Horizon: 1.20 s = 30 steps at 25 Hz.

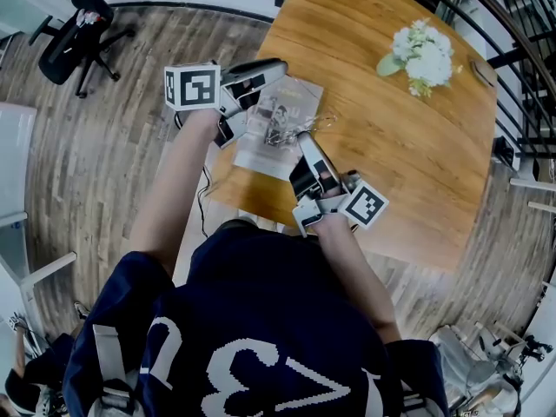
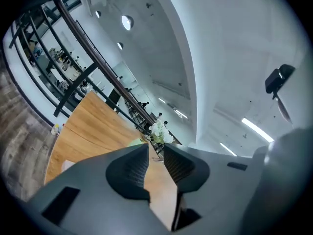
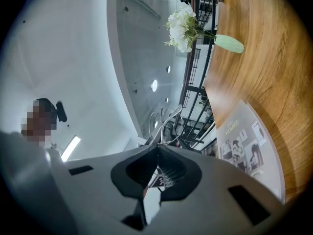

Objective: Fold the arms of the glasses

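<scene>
We are working over a broad wooden counter (image 1: 408,172), warm-grained and smooth, with rounded corners. Its left edge is running just beside the magazine (image 1: 261,150), and a wide stretch of bare wood is spreading right of the magazine. The magazine is lying flat, glossy, printed with photos. White flowers (image 1: 423,52) are sitting well apart from the magazine, far to its right. The left tool (image 2: 155,149) is hovering at the magazine's far corner, its dark ribbed pads (image 2: 137,168) standing moderately apart around empty air. The right tool (image 3: 157,147) is reaching in from the magazine's near right side. It is clamping the glasses (image 1: 311,127), a thin silvery wire frame of curved loops, just above the magazine's right edge. We cannot tell how the arms are lying.
</scene>
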Each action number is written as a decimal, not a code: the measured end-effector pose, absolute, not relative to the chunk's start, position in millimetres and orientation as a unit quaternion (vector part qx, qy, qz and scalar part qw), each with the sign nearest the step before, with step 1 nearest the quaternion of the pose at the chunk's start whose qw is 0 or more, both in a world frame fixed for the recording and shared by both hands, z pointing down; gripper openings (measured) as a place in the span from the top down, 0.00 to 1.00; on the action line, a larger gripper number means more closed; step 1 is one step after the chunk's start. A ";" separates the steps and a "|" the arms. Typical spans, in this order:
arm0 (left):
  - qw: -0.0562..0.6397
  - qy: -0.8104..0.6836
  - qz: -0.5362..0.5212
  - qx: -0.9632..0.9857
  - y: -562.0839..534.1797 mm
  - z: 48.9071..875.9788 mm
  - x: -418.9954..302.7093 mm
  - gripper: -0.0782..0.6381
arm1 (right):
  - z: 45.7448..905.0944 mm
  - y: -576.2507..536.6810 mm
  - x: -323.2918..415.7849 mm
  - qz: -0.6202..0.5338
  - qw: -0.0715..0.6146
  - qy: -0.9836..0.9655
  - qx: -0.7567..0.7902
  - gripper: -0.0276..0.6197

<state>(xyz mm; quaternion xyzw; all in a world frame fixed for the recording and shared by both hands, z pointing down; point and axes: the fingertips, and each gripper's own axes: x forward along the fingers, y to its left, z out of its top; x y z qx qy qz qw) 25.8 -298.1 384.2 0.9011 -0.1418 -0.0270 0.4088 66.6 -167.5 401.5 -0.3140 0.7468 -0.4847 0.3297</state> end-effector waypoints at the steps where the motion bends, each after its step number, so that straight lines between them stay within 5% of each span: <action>1: 0.408 -0.139 -0.026 0.902 -296.6 383.7 25.5 0.77 | 401.7 -167.7 67.2 -0.485 0.330 0.746 -0.315 0.91; 21: 0.454 -0.086 0.022 0.887 -198.4 430.8 26.0 0.85 | 418.2 -175.1 79.1 -0.512 0.349 0.711 -0.334 0.91; 30: 0.280 -0.244 0.028 0.928 -213.6 424.3 -19.2 0.85 | 489.2 -184.1 78.7 -0.579 0.301 0.648 -0.391 0.91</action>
